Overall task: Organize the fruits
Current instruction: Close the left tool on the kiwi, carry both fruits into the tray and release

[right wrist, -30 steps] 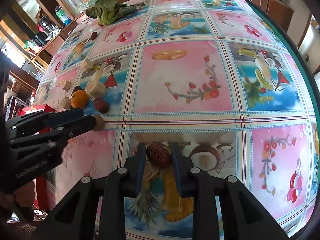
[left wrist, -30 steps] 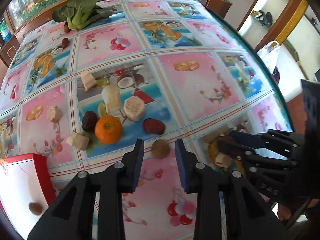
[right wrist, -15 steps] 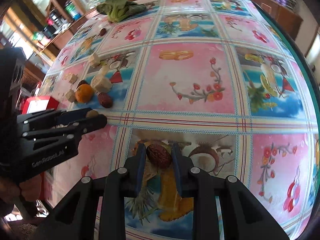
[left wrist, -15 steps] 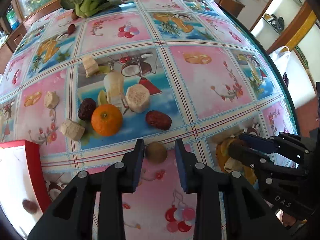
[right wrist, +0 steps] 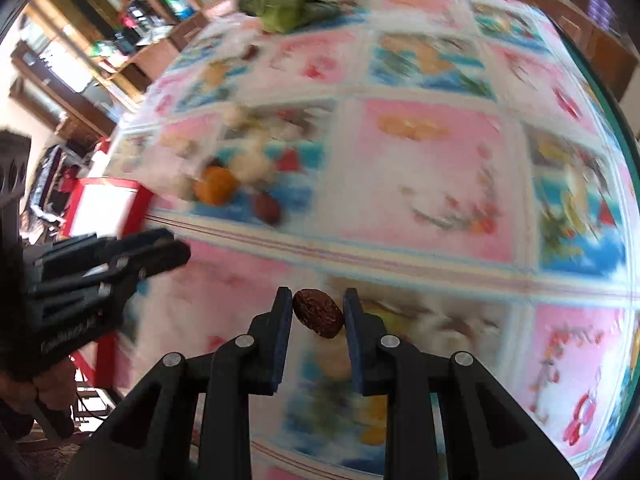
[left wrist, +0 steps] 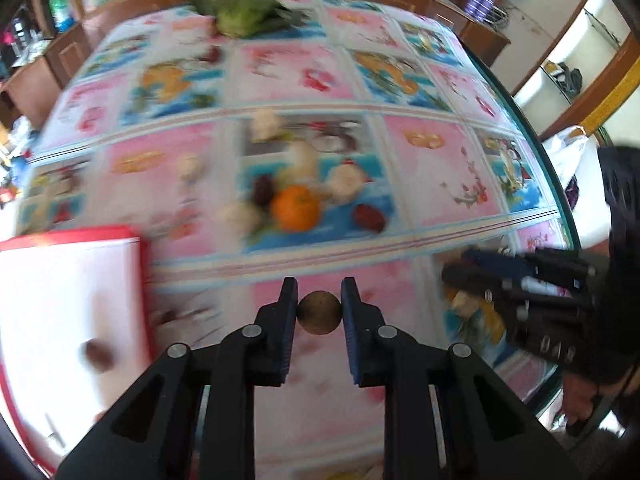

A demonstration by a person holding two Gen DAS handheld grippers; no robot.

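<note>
my left gripper, half a second ago still open around the round brown fruit, now clamps it, lifted, just right of the red tray. my right gripper keeps its wrinkled date, farther right. both ready for the tray.

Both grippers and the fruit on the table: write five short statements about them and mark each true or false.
1. The left gripper holds a small round brown fruit. True.
2. The right gripper is empty. False: it grips a wrinkled red date.
3. An orange lies on the table. True.
4. The red-rimmed box is on the right of the left wrist view. False: it is on the left.
5. Leafy greens lie at the far edge. True.
</note>
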